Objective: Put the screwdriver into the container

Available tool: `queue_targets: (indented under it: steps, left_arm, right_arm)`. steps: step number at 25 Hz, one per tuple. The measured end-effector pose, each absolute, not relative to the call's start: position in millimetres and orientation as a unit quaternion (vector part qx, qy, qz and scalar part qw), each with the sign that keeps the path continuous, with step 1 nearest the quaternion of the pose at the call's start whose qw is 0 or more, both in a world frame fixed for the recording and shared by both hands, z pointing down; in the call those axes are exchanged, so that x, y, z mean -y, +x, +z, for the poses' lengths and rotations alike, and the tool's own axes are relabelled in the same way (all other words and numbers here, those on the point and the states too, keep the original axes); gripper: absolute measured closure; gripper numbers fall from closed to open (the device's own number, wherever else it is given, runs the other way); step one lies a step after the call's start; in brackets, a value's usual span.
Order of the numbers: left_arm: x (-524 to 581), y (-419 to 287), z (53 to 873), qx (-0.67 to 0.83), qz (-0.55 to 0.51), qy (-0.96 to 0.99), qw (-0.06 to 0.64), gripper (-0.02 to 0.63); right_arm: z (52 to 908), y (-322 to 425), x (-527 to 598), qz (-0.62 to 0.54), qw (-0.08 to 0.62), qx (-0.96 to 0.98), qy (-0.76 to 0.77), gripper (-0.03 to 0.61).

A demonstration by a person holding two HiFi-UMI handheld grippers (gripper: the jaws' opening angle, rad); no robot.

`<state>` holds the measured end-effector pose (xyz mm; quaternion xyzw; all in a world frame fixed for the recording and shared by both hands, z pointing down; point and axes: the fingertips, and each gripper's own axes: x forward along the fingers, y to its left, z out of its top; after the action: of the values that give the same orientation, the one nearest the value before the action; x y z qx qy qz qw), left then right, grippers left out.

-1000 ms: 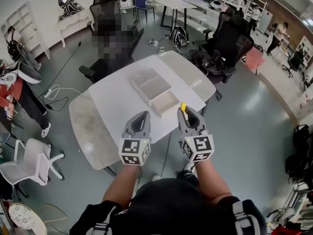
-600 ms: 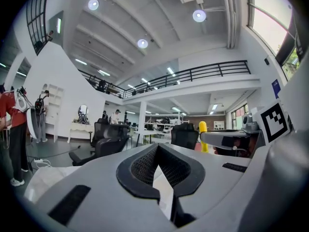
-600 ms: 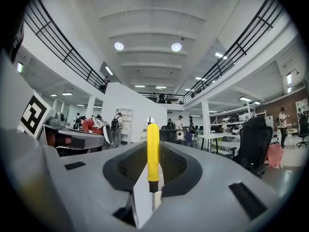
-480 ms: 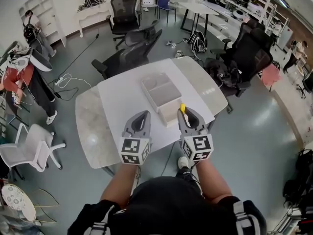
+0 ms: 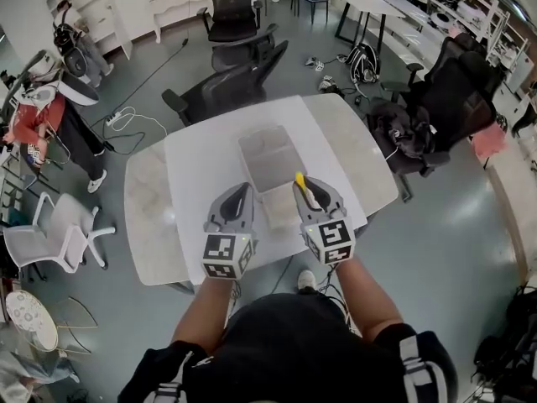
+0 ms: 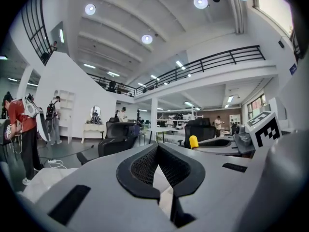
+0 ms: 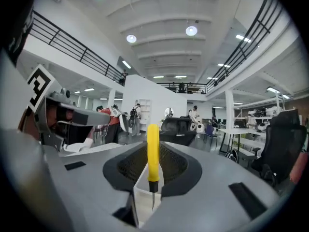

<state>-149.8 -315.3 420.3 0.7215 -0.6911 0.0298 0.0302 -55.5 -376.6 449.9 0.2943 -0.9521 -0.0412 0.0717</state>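
The white desk [image 5: 193, 166] carries a clear container [image 5: 267, 151], lying lengthwise away from the person, with what looks like a larger far part and a smaller near part. Both grippers hang just above its near end. The left gripper [image 5: 238, 191] has its jaws drawn together with nothing between them. The right gripper [image 5: 304, 187] has its jaws clamped on the screwdriver [image 5: 299, 179], whose yellow handle sticks out past the tips while the thin metal shaft points back toward the hand.

The step in hand looks like carrying the tool over the container and letting it go. To do it well, I would bring the right gripper forward until the whole screwdriver is inside the rim, lower it close to the floor of the chosen part, and tilt it flat before parting the jaws, so it does not bounce or roll out. The left gripper should keep clear, or steady the wall if the container slides.

Count: one desk, one container, two grippers, one screwdriver.
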Motion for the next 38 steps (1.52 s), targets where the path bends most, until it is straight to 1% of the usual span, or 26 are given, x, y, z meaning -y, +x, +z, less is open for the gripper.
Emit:
queue_targets:
  steps: [6,11,17,26,32,38]
  left_arm:
    - [345.6,-151.3,432.3,0.73,0.031,0.681,0.05,0.607]
    - [347.9,-158.0,440.9,0.766,0.028,0.64,0.063,0.607]
    - [340.6,-159.0,451.9,0.796,0.035,0.599,0.074,0.607]
    - [316.6,-160.9,469.9,0.824,0.048,0.557,0.091,0.607]
    - [301.8,-167.6,484.3,0.834,0.057,0.538,0.108,0.607]
    - [298.3,-172.9,489.2,0.839,0.059,0.529,0.113,0.607]
  right_arm:
    - [481.6,-72.6,415.5,-0.064,0.123,0.968,0.208,0.506]
    - [514.9,-88.1,425.2,-0.097,0.18,0.971,0.124,0.506]
    - [560.8,-100.1,425.2,-0.181,0.254,0.95,0.016,0.506]
    - [650.8,-111.6,418.9,-0.27,0.364,0.884,-0.117,0.506]
    - [688.3,-112.7,415.6,-0.311,0.408,0.843,-0.166,0.506]
    - [701.8,-119.0,407.7,-0.344,0.418,0.818,-0.194,0.506]
